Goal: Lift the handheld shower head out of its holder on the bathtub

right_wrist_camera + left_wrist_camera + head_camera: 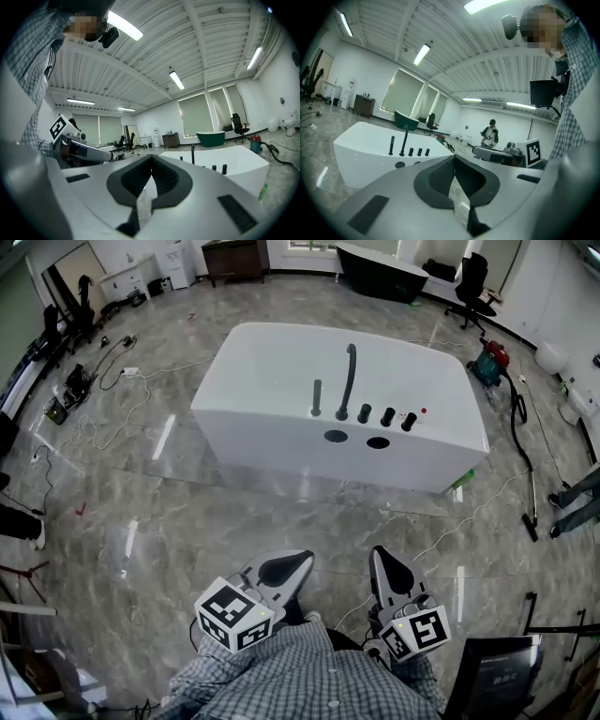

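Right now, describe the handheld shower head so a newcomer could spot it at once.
Find the white bathtub mid-floor; dark fittings line its near rim. In the head view, the shower head is the straight upright stick at their left end, shorter than the curved spout beside it, taller than the three knobs.

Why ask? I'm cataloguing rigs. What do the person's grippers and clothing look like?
The left gripper and right gripper are pale grey shells with black ribbed pads set in rounded dark surrounds. Each carries a white cube printed with black square markers. The person wears a blue-grey checked shirt.
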